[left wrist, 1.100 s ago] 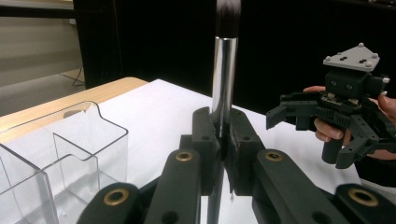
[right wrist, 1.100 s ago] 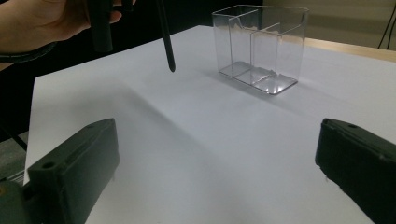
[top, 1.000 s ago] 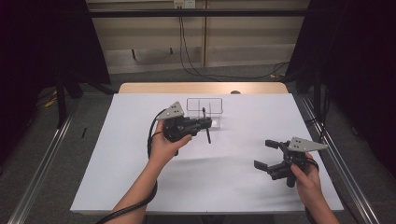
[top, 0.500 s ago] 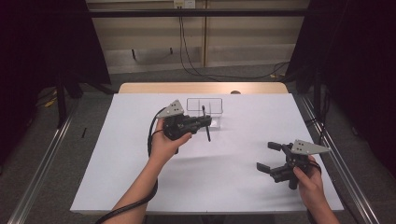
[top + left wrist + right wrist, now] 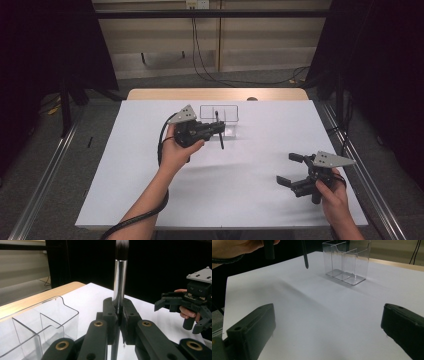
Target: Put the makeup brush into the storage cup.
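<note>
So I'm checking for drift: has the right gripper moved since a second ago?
Yes, slightly. In the high view the right gripper has slid a little toward the table's near edge, away from the clear organizer. Its jaws stand open and empty.

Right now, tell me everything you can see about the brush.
The brush is a makeup brush: dark bristles on top, a shiny silver ferrule, a thin black handle below. It stands roughly upright, clamped between the left gripper's jaws, off the table beside the clear organizer. Its handle tip hangs free above the white surface.
</note>
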Action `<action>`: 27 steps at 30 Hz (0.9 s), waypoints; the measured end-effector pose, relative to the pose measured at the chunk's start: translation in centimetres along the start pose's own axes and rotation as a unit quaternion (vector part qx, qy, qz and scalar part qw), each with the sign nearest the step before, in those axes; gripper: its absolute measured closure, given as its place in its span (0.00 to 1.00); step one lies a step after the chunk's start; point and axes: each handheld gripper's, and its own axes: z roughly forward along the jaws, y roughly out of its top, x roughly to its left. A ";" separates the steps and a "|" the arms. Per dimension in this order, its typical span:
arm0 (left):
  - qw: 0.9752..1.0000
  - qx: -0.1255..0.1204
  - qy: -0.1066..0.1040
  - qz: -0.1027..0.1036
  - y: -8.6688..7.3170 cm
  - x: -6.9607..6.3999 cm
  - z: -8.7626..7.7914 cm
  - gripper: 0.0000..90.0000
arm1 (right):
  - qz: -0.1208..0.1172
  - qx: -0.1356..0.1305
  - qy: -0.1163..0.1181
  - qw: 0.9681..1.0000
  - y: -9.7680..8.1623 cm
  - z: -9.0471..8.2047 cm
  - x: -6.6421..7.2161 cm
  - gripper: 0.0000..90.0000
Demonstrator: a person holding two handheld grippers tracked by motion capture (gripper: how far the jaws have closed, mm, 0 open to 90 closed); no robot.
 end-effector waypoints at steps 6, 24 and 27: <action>1.000 0.001 0.001 0.001 0.2 0.2 0.1 0.93 | 0.000 -0.003 -0.002 1.000 0.0 -0.3 0.0 0.00; 1.000 -0.001 0.010 0.000 1.3 0.7 0.0 0.93 | 0.004 -0.008 -0.002 1.000 -0.2 -0.5 -0.1 0.00; 1.000 -0.003 0.011 -0.003 1.4 0.9 -0.1 0.93 | 0.004 -0.009 -0.002 1.000 -0.2 -0.6 -0.1 0.00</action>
